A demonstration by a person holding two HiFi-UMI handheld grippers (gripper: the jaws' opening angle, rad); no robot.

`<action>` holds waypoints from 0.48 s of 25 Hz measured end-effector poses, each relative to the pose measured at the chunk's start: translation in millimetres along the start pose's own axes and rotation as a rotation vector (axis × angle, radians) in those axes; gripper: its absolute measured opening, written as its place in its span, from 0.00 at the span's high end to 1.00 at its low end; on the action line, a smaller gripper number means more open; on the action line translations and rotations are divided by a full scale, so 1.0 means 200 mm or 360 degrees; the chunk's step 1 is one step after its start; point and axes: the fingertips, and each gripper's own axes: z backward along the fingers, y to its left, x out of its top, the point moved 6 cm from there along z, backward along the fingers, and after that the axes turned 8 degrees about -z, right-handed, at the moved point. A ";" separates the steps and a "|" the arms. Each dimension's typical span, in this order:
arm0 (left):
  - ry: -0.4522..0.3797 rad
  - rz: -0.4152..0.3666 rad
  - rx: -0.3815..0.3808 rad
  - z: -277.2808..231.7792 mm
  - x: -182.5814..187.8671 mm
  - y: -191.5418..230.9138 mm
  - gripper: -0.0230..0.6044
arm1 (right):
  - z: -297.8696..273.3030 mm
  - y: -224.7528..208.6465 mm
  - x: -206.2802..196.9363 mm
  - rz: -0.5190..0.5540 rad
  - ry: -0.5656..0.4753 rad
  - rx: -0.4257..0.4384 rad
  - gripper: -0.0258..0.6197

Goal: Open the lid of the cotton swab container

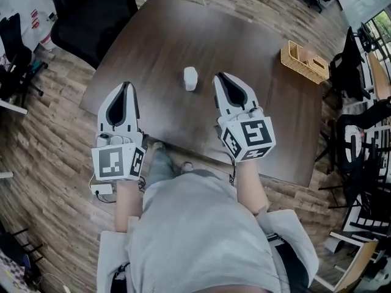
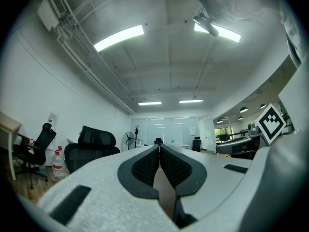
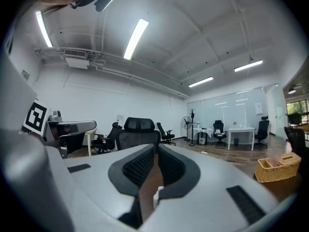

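Left claw [image 1: 127,85] pressed together, nothing in it; right claw [image 1: 218,76] likewise closed and empty. White cotton swab container [image 1: 190,78] upright on dark table [image 1: 244,41], between both claw tips, nearer the right, untouched. Wicker basket [image 1: 304,61] near table's right edge, black chair [image 1: 91,14] beyond the far-left corner

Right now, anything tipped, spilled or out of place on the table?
Nothing stands out. The white cotton swab container stands upright on the brown table, with nothing spilled around it. The wicker basket sits flat near the table's far right corner. The left tongs and right tongs are shut, empty and clear of the container.
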 end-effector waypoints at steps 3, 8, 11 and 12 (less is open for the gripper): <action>0.0003 0.0012 -0.0049 -0.08 -0.03 0.05 0.95 | -0.08 0.00 -0.03 -0.0001 0.0047 -0.0025 0.91; 0.0001 0.0023 -0.0133 -0.23 -0.06 0.15 0.95 | -0.25 0.01 -0.09 -0.0017 0.0152 -0.0061 0.91; 0.0012 0.0036 -0.0185 -0.33 -0.09 0.21 0.95 | -0.34 0.01 -0.14 -0.0025 0.0222 -0.0088 0.91; 0.0014 0.0042 -0.0199 -0.36 -0.10 0.23 0.95 | -0.37 0.01 -0.16 -0.0025 0.0249 -0.0097 0.91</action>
